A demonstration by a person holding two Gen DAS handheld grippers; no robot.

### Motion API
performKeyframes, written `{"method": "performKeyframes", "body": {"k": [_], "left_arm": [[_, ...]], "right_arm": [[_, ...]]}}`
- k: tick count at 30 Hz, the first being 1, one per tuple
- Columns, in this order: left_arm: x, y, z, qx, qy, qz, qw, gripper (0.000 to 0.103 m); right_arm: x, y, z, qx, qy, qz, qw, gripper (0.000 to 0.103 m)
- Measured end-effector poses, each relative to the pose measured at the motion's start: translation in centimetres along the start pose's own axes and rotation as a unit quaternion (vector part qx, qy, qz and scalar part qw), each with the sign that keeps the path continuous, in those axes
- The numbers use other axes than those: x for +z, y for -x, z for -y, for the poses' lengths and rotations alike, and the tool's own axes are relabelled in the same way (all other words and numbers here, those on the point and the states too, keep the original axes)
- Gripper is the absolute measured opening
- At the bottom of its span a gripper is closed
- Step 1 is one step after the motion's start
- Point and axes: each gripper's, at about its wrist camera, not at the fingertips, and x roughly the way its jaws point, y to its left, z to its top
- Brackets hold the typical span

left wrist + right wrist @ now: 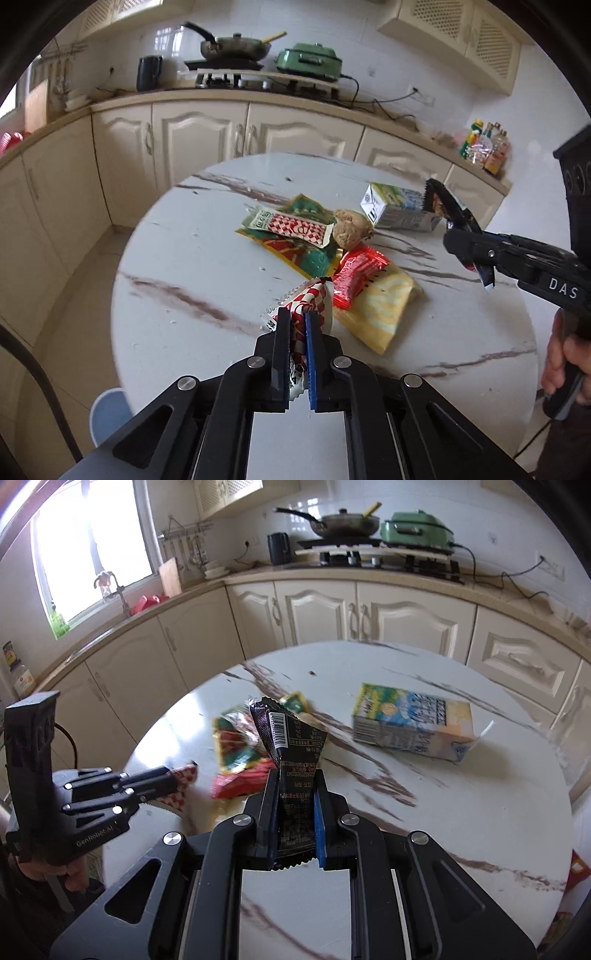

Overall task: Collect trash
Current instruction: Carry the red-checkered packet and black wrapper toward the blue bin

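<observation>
Kitchen, round marble table (pixel 207 266) | left gripper (pixel 297 317) pinching red-checked wrapper (pixel 308 301) near table's front edge | right gripper (pixel 295 779) pinching black wrapper (pixel 291 738), raised | milk carton (pixel 410 720), 4 other wrappers (pixel 291 229) on tabletop

The letters "DAS" stand in white on the black body of the right gripper (pixel 443 206), seen from the left wrist. "GenRobot.AI" is printed pale on the black body of the left gripper (pixel 184 777), seen from the right wrist. The black wrapper (pixel 291 746) carries a white barcode label with digits and lines of small print, all too small to read. Print on the milk carton (pixel 410 723) and the checked wrapper (pixel 291 227) is also illegible.
</observation>
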Motion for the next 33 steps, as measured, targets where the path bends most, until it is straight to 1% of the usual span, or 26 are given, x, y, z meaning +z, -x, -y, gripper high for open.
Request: {"method": "performKeyframes", "body": {"k": [4,7,10,13,16,19,20,22,24,26,28,29,33], "left_arm": [[-0.7,3.2,-0.1,-0.004,0.001,0.015,0.9999,0.003],[-1.2,6.2,-0.9,0.003,0.009,0.033,0.9994,0.003],[-1.9,9.3,-2.7,0.014,0.022,0.050,0.9984,0.003],[-2.9,12.2,-5.0,0.035,0.036,0.062,0.9968,0.003],[-4.6,14.9,-8.8,0.063,0.062,0.067,0.9939,0.003],[-6.5,16.6,-12.3,0.087,0.085,0.061,0.9907,0.003],[-7.1,17.0,-13.4,0.094,0.092,0.058,0.9897,0.003],[-8.9,17.7,-16.4,0.111,0.117,0.047,0.9858,0.003],[-10.3,18.0,-18.6,0.121,0.138,0.038,0.9824,0.003],[-12.0,17.9,-21.3,0.135,0.159,0.022,0.9777,0.003],[-13.0,17.6,-23.3,0.140,0.179,0.009,0.9738,0.003],[-13.8,17.3,-24.5,0.143,0.189,-0.001,0.9715,0.003],[-16.2,14.8,-28.6,0.148,0.226,-0.043,0.9619,0.003]], "right_arm": [[0.3,0.9,-2.5,0.009,0.012,0.005,1.000,0.015],[0.7,1.5,-5.5,0.020,0.024,0.009,0.999,0.015],[0.9,1.6,-8.6,0.036,0.037,0.013,0.999,0.015],[1.1,1.1,-13.1,0.061,0.058,0.014,0.996,0.015],[1.2,-0.4,-17.5,0.088,0.075,0.008,0.993,0.015],[1.1,-3.3,-22.8,0.121,0.092,-0.005,0.988,0.015],[1.0,-4.0,-24.0,0.127,0.095,-0.008,0.987,0.015],[0.6,-6.7,-27.4,0.148,0.105,-0.026,0.983,0.015],[0.1,-9.0,-29.7,0.158,0.111,-0.041,0.980,0.015],[-0.9,-12.4,-32.3,0.169,0.116,-0.065,0.977,0.016],[-1.9,-15.5,-34.0,0.171,0.117,-0.088,0.974,0.016],[-2.7,-17.9,-34.9,0.170,0.120,-0.107,0.972,0.016],[-4.8,-24.8,-36.6,0.169,0.114,-0.162,0.966,0.016]]}}
